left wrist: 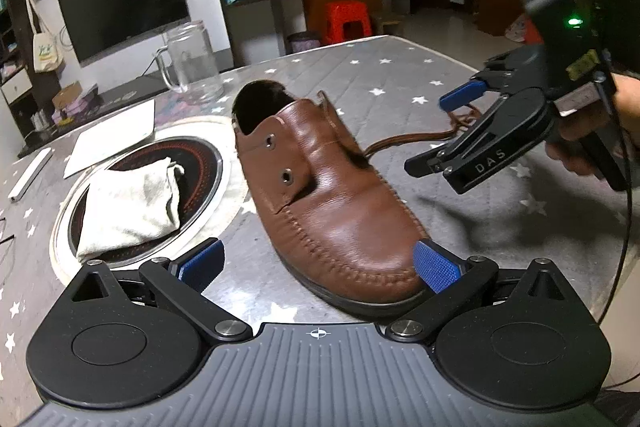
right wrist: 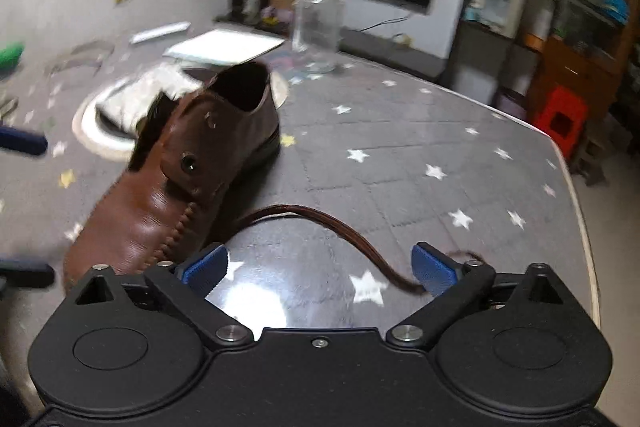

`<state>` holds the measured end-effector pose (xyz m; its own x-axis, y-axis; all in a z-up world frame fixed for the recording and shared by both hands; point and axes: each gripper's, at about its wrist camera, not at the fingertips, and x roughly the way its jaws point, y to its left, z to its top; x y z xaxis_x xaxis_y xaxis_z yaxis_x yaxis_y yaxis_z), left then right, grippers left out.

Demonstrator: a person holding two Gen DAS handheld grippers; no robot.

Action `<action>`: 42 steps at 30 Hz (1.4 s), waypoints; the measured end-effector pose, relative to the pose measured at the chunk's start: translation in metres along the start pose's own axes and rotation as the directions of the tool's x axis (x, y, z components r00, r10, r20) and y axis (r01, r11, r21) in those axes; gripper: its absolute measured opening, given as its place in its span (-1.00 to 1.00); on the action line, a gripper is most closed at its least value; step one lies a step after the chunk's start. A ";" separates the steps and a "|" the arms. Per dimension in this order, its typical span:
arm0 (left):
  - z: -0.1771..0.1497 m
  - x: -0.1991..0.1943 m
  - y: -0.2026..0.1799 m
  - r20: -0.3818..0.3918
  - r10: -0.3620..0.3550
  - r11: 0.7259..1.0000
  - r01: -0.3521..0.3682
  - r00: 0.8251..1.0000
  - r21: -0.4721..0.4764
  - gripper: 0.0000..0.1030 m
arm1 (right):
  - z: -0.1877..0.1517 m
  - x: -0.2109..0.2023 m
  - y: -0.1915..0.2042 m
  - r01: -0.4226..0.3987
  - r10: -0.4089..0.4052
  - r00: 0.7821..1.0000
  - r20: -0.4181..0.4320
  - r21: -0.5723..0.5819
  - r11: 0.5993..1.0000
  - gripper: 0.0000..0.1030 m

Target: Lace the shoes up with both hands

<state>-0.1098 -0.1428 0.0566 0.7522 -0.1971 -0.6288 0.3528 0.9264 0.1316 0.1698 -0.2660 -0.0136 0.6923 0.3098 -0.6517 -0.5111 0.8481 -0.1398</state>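
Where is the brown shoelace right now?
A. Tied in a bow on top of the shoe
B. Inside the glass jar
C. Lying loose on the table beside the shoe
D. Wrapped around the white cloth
C. The brown shoelace trails across the starry table beside the brown shoe, whose eyelets are empty; both the left gripper and the right gripper are open and hold nothing.

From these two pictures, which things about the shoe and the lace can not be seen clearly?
- Far end of the lace: left wrist view, hidden behind the right gripper.
- Near end of the lace: right wrist view, passes behind a blue pad.
- Inside of the shoe: dark in both views.
- Shoe toe: right wrist view, covered by the gripper body.
- Background shelves: blurred.
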 end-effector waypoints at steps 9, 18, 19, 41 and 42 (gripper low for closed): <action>0.006 0.009 0.008 -0.021 -0.008 1.000 0.009 1.000 0.009 0.96 | 0.025 0.037 -0.004 -0.147 0.134 0.989 -0.069 -0.226 0.963 0.61; 0.007 0.021 0.016 -0.060 -0.005 1.000 0.004 0.998 -0.015 0.96 | 0.045 0.069 -0.017 -0.361 0.326 0.930 -0.170 -0.251 0.898 0.35; 0.008 0.021 0.016 -0.060 -0.003 1.000 0.003 0.998 -0.014 0.96 | 0.047 0.071 -0.020 -0.378 0.343 0.922 -0.180 -0.235 0.895 0.35; 0.022 0.019 -0.005 -0.005 -0.032 0.993 0.033 0.999 0.114 0.96 | -0.003 0.001 -0.040 -0.191 0.161 0.953 -0.258 -0.096 0.977 -0.93; 0.023 0.021 -0.006 -0.011 -0.030 0.992 0.031 0.999 0.118 0.96 | -0.005 -0.001 -0.040 -0.186 0.156 0.954 -0.257 -0.096 0.978 -0.93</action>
<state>-0.0838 -0.1601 0.0604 0.7350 -0.2210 -0.6410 0.4393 0.8753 0.2020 0.1868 -0.3025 -0.0114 0.4493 0.3175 -0.8350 -0.6776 0.7303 -0.0869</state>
